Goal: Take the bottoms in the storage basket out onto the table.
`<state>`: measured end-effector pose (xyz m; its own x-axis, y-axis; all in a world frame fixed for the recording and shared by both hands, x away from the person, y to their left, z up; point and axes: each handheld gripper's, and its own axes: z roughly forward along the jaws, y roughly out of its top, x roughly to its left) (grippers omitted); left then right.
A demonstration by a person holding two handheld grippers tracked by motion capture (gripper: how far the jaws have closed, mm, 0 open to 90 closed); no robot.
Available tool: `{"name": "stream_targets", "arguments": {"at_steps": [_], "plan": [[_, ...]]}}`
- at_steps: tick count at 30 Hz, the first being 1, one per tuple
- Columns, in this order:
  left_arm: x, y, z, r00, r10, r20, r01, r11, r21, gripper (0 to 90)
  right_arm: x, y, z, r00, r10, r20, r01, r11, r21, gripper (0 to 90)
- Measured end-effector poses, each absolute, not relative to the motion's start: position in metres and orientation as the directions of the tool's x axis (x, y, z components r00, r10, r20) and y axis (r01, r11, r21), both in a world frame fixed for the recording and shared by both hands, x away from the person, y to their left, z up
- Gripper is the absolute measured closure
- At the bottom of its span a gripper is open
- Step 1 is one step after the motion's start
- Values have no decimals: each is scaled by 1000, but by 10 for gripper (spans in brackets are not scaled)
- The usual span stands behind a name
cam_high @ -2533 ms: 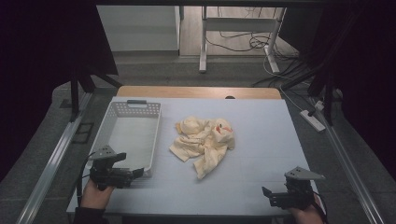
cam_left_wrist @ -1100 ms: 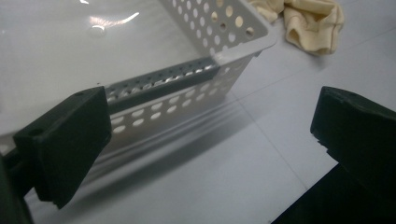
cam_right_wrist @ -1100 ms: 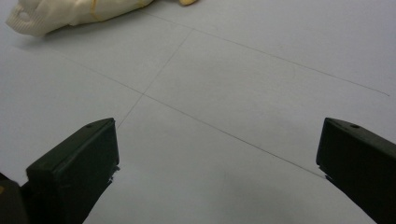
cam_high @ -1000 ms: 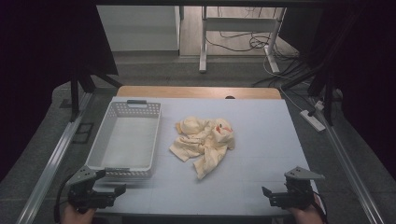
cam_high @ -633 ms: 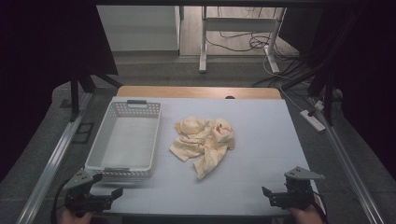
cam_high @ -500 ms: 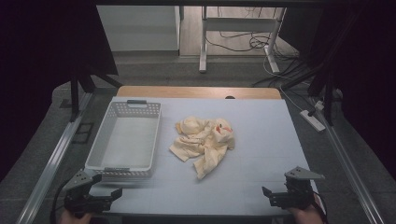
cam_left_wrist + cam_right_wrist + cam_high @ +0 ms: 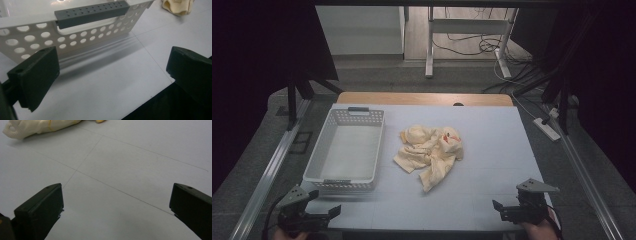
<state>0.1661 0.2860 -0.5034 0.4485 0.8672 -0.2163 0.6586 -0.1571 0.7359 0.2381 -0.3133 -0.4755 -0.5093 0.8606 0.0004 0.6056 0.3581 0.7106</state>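
Cream cloth (image 7: 430, 154) is heaped mid-table, just beside a white basket (image 7: 346, 150), presumably its destination. Both the left gripper (image 7: 323, 216) and right gripper (image 7: 506, 211) are held wide open and empty at the near edge, seemingly readied for a reach.

A white perforated basket (image 7: 346, 150) with a grey handle (image 7: 91, 13) is set on the left of the pale table (image 7: 492, 150). A crumpled cream cloth (image 7: 431, 152) is laid just beside it, near the middle.
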Motion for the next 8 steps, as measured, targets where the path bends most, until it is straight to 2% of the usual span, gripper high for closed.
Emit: {"name": "stream_targets", "arguments": {"at_steps": [8], "plan": [[167,285,-504,446,868,-216,666,-161,729,0,238,-313,-476,-512,859,-2,604,362,710,0]]}}
